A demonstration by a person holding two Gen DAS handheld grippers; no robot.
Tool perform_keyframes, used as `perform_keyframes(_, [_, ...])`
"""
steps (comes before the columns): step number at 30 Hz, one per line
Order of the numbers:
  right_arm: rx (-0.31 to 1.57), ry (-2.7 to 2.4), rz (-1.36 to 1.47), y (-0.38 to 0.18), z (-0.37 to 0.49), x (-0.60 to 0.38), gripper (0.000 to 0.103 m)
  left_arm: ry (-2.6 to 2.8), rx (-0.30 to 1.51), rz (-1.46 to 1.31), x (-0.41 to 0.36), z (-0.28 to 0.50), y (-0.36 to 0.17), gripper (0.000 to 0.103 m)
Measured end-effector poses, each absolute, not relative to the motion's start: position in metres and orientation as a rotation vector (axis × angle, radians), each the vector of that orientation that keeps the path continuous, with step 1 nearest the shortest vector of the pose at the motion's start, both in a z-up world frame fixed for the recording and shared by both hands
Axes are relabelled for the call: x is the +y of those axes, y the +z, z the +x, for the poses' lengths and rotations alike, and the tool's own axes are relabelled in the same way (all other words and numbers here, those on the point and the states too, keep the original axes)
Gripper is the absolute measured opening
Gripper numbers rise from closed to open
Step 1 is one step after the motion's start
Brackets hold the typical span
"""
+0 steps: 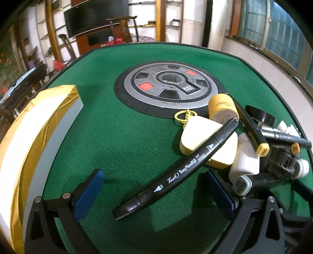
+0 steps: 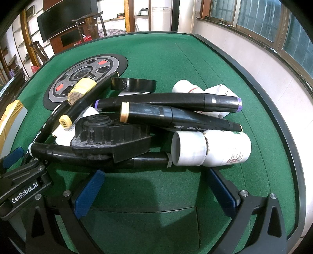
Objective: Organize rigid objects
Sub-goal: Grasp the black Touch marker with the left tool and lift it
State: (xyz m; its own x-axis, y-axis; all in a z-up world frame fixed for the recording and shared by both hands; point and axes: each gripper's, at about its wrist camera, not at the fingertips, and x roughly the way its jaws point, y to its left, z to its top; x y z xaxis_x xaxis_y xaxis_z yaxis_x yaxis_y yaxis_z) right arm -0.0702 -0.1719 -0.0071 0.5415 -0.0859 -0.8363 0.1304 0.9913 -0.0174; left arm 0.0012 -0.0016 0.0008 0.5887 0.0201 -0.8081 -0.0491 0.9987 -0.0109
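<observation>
Here smooth cylindrical black markers (image 2: 170,102) crisscross ribbed-capped white bottles (image 2: 211,148) on green felt (image 2: 156,54).

Beyond the far edge of my green felt table with its black raised rim (image 2: 260,82), a dark flat television (image 1: 93,17) hangs on the far left wall above a reddish wooden cabinet (image 1: 92,42). A dark wooden chair with a curved top rail (image 1: 125,27) stands before it. Gold-framed white shelving (image 1: 172,17) lines the far wall. On the right, wood-framed windows (image 2: 260,21) top a pale tiled wall (image 2: 273,64).
</observation>
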Motion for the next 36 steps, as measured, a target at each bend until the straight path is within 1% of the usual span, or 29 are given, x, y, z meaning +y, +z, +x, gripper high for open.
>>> perform_keyframes(8, [0.989, -0.129, 0.049, -0.008, -0.068, -0.171, 0.103, 0.028, 0.946, -0.028, -0.001, 0.0, 0.0, 0.103])
perform_keyframes(13, [0.997, -0.14, 0.064, -0.009, -0.068, -0.169, 0.103, -0.056, 1.005, 0.012, 0.006, -0.006, 0.003, 0.103])
perform_keyframes(23, [1.027, -0.138, 0.053, -0.007, -0.061, -0.17, 0.103, -0.073, 1.001, 0.028, 0.005, -0.018, 0.002, 0.103])
perform_keyframes(28, [1.102, -0.152, 0.07, -0.006, -0.066, -0.171, 0.103, -0.096, 0.995, 0.012, 0.009, -0.025, 0.004, 0.102])
perform_keyframes(30, [1.12, -0.173, 0.053, -0.003, -0.078, -0.171, 0.103, -0.128, 0.966, -0.069, 0.022, -0.028, 0.01, 0.1])
perform_keyframes(31, [1.11, -0.176, 0.046, 0.0, -0.085, -0.171, 0.103, -0.135, 0.944, -0.096, 0.028, -0.031, 0.014, 0.095])
perform_keyframes(32, [1.087, -0.174, 0.045, 0.005, -0.094, -0.172, 0.103, -0.133, 0.917, -0.108, 0.033, -0.035, 0.02, 0.095])
perform_keyframes(35, [0.995, -0.156, 0.069, 0.03, -0.119, -0.18, 0.103, -0.098, 0.761, -0.095, 0.047, -0.059, 0.054, 0.095])
perform_keyframes(36, [0.938, -0.154, 0.078, 0.044, -0.128, -0.184, 0.103, -0.075, 0.681, -0.084, 0.051, -0.072, 0.072, 0.095])
